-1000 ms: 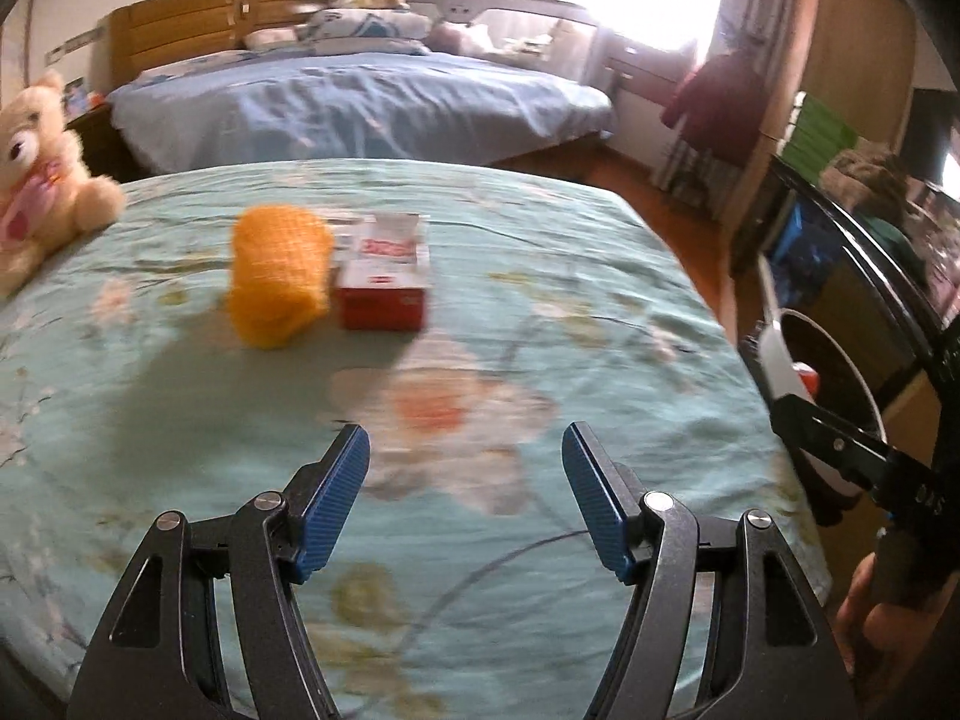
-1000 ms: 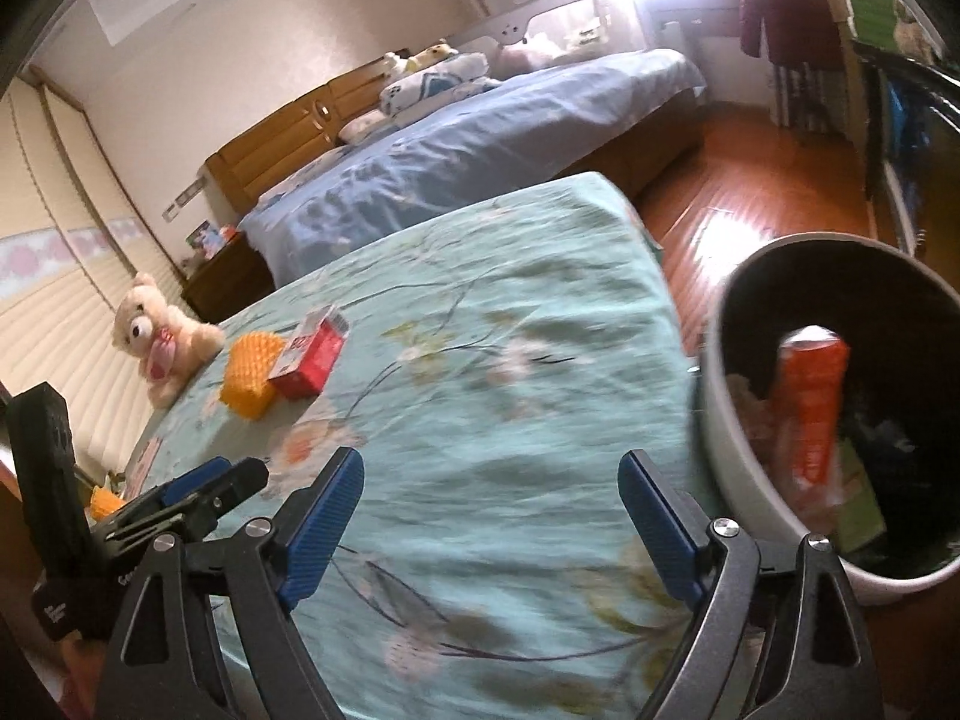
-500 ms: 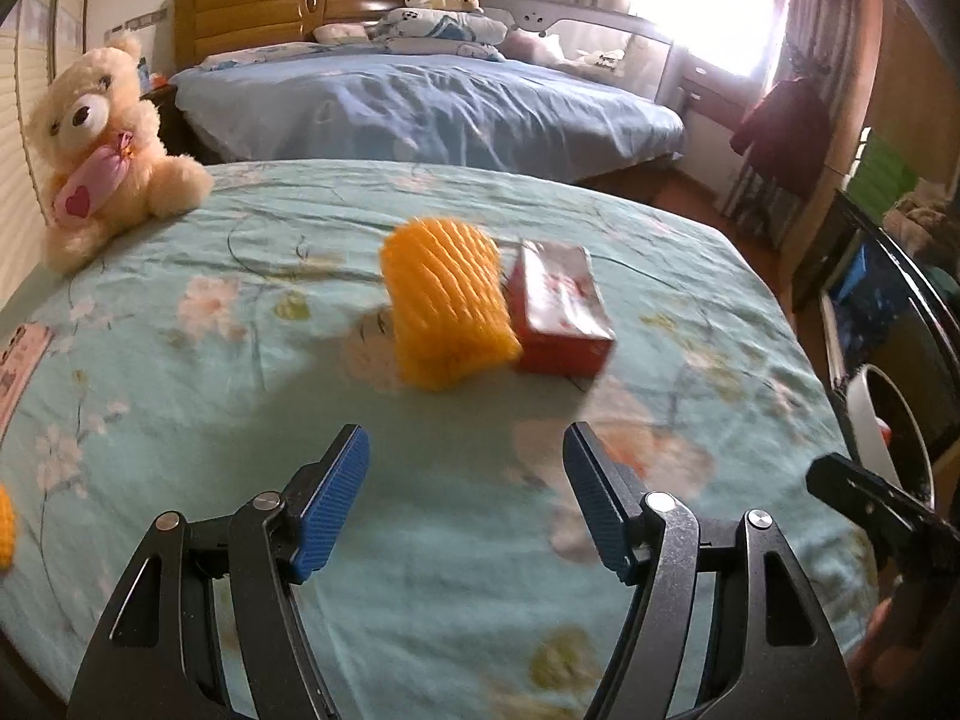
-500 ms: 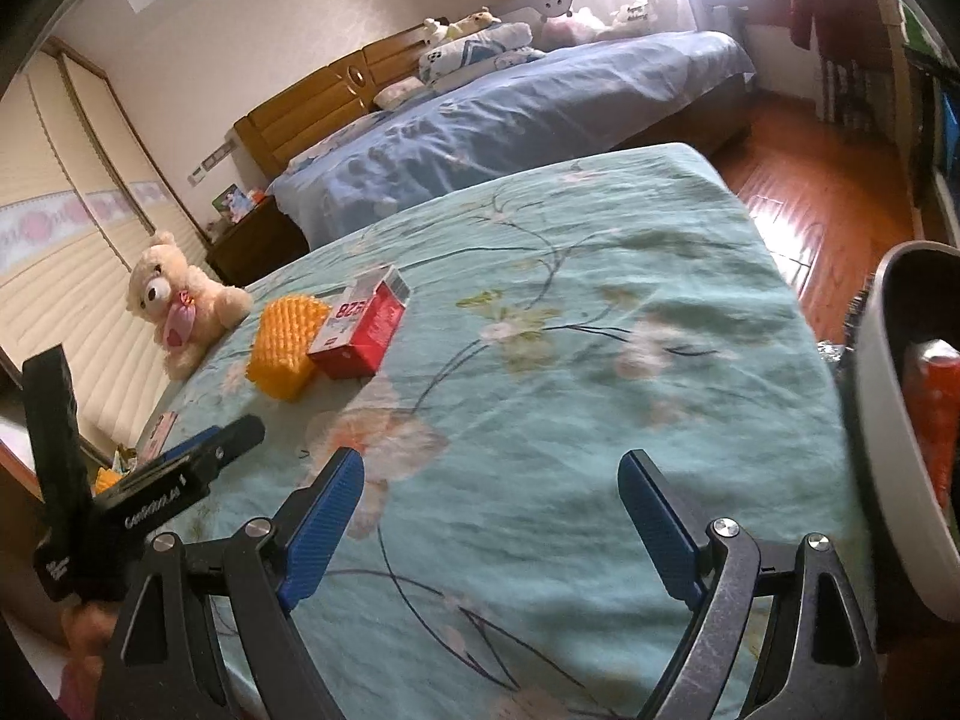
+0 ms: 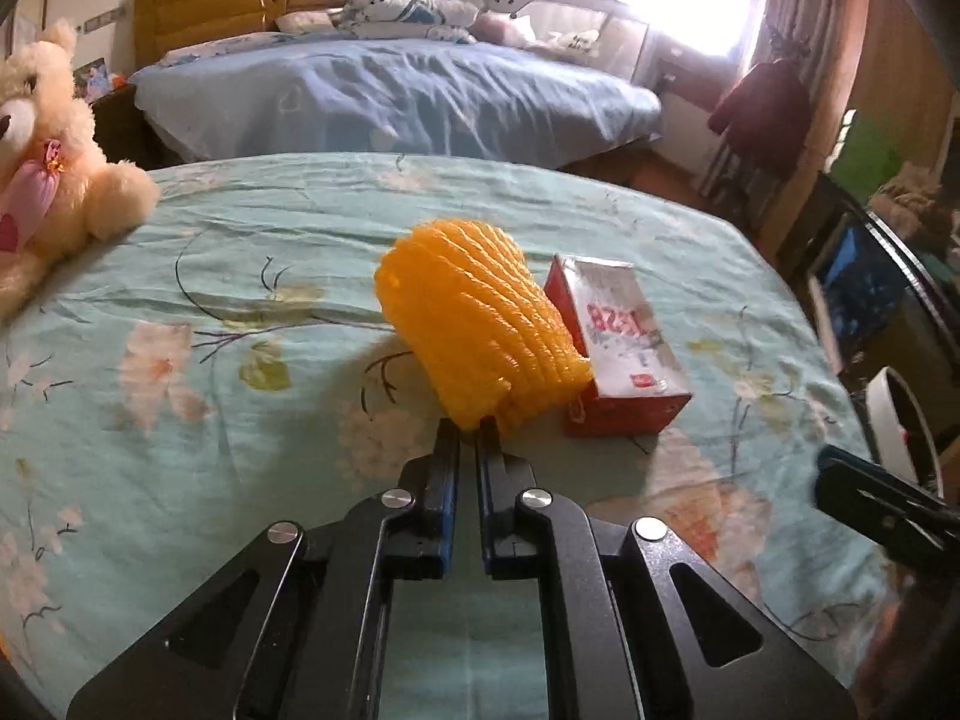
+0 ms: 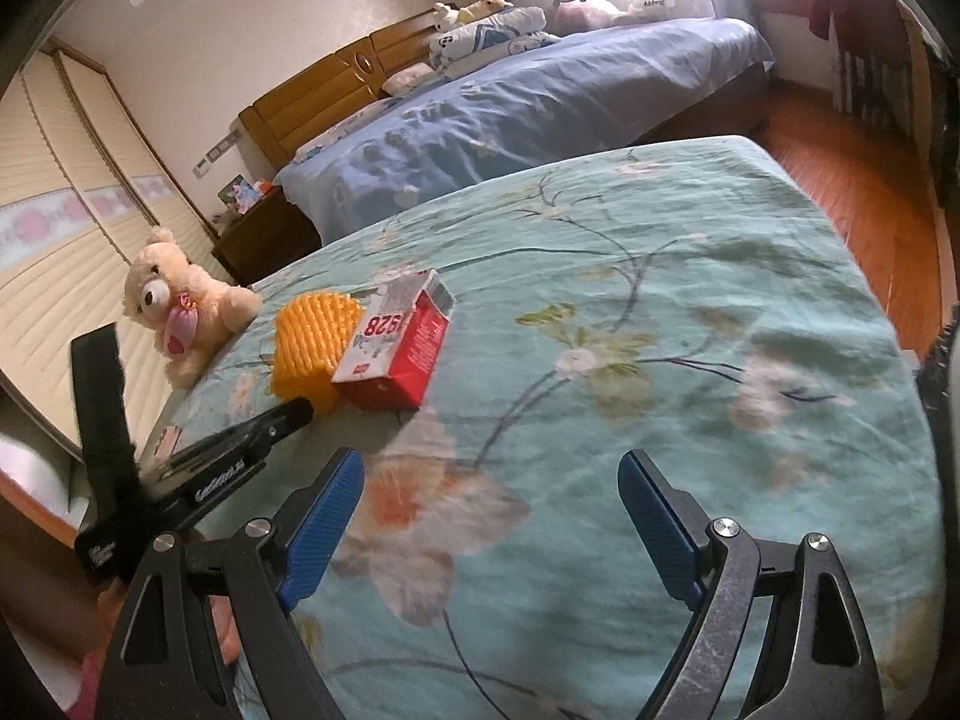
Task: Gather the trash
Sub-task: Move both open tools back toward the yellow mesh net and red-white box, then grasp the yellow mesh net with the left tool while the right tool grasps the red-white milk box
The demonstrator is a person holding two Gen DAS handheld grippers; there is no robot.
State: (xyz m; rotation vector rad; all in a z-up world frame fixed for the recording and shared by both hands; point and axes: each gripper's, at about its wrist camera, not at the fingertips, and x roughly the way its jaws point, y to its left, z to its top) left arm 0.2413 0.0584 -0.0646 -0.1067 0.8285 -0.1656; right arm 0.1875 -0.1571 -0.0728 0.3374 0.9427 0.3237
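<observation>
Jaws of the left gripper (image 5: 468, 429) have just been closing and now stand together, pinching the near lower edge of the orange foam-mesh fruit sleeve (image 5: 474, 324); the right gripper (image 6: 492, 516) stands wide and empty. Risk: the bite takes only a thin lip of soft netting, which may tear or slip out on lifting. The sleeve is ribbed, squashed and hollow, lying mid-bed on the pale green floral bedspread (image 5: 240, 276), touching the red-and-white cardboard carton (image 5: 618, 348).
</observation>
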